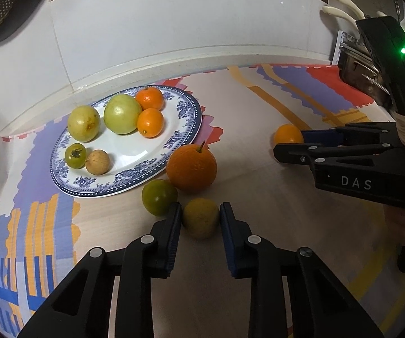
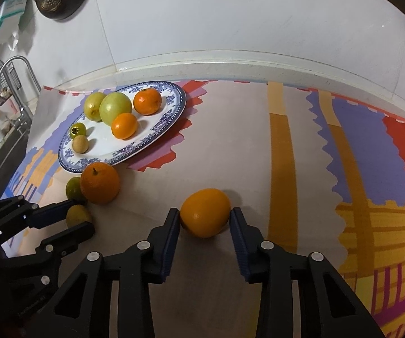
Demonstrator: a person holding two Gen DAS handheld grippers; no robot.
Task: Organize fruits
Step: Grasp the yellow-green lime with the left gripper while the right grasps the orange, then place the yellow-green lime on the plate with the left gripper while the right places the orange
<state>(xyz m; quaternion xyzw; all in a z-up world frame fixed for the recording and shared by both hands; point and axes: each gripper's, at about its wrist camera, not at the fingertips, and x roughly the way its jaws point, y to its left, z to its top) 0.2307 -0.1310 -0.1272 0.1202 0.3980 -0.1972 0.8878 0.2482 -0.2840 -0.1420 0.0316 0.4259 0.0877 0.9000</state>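
Fruits pinched: left claw [image 1: 200, 213] squeezes a dull, round yellowish fruit [image 1: 200, 219], right claw [image 2: 204, 216] a glossy oval orange [image 2: 205, 212].

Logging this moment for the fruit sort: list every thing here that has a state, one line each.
left gripper: shut on the yellow-green fruit, on the mat.
right gripper: shut on the small orange, on the mat.
plate: holds six fruits, room left.
large orange: loose on the mat, beside the plate.
green fruit: loose, against the large orange.
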